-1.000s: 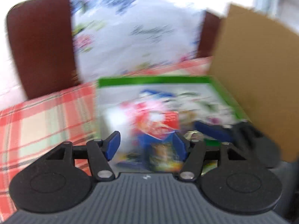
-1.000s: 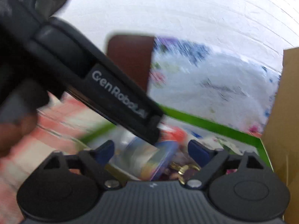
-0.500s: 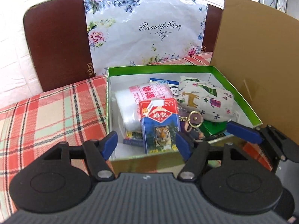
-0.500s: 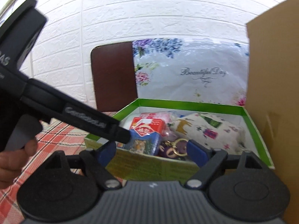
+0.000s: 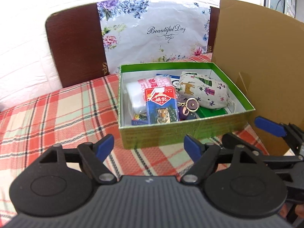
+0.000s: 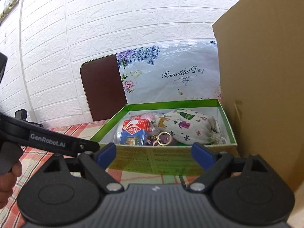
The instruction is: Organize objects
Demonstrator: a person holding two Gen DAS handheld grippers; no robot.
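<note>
Green box (image 5: 182, 131) beyond tool (image 5: 149, 147) (near)

Both wrist views face green box (image 5: 182, 131)

Home: plaid tablecloth (image 5: 57, 114), wooden chair (image 5: 76, 47), brick-pattern wall (image 6: 95, 19).

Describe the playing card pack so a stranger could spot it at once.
Find the green box on the plaid tablecloth. The card pack leans near its front wall, between a clear plastic bag and a printed cloth pouch. Only it shows a tiger.
</note>
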